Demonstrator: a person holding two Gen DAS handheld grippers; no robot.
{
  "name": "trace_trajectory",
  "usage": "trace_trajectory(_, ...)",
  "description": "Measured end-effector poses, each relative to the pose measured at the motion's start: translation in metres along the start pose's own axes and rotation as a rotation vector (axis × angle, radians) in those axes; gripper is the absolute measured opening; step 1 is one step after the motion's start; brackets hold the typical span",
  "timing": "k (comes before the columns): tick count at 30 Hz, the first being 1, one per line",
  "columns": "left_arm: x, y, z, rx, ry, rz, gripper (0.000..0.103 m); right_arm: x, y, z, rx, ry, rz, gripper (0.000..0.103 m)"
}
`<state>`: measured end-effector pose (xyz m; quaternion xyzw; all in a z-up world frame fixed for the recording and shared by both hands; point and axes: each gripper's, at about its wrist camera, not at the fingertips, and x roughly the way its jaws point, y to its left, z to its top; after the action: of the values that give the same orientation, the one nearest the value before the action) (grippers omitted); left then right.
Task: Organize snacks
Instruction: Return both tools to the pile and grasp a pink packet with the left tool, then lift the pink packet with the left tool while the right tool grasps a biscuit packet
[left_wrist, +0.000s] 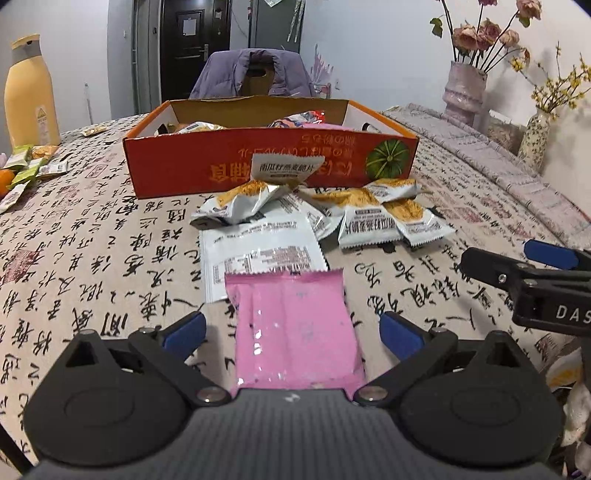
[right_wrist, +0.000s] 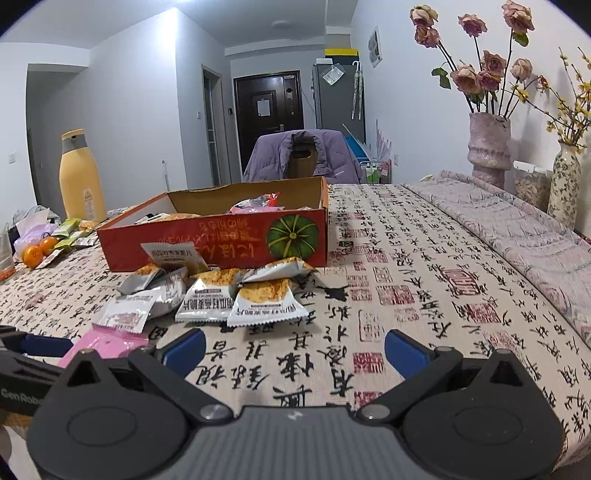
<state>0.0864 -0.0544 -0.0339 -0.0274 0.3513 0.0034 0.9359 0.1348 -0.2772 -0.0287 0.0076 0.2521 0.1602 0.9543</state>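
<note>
Far across the patterned table stands the orange box (left_wrist: 258, 170), already part filled, with a loose heap of silver oat packets (left_wrist: 365, 221) just near of it. Nearest, the pink packet (left_wrist: 295, 325) lies flat between the spread left gripper (left_wrist: 291, 330); probably light, crinkly and slippery, best pinched across its sides, while the right gripper (right_wrist: 295, 349) hangs spread and empty
</note>
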Motion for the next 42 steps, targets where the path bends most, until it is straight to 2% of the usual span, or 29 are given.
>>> trace_trajectory(4,-0.002,-0.002,-0.004,-0.002,-0.009,0.028,0.090,-0.003,0.001,-0.003,0.001,-0.001,0.004,0.103)
trace_trajectory(7,-0.005,-0.001,-0.005,-0.006,-0.017,0.040,0.079,-0.004,0.002,-0.005,0.002,-0.001,0.006,0.103)
trace_trajectory(9,-0.007,-0.001,-0.005,-0.004,-0.025,0.034,0.063,-0.004,0.002,-0.005,0.002,-0.001,0.007,0.103)
trace_trajectory(16,-0.013,0.000,-0.007,0.006,-0.037,0.007,0.063,-0.005,0.004,-0.007,0.000,0.002,0.022,0.103)
trace_trajectory(21,-0.027,0.004,-0.003,0.004,-0.095,-0.015,0.063,-0.007,0.006,-0.006,-0.002,-0.023,0.073,0.103)
trace_trajectory(29,-0.036,0.018,0.015,-0.025,-0.168,0.007,0.063,0.004,0.013,0.012,-0.052,-0.024,0.046,0.103)
trace_trajectory(33,-0.036,0.023,0.022,-0.034,-0.194,0.019,0.063,0.023,0.008,0.032,-0.030,-0.010,0.022,0.103)
trace_trajectory(42,-0.032,0.032,0.027,-0.045,-0.205,0.022,0.063,0.089,0.012,0.056,-0.050,0.132,-0.010,0.081)
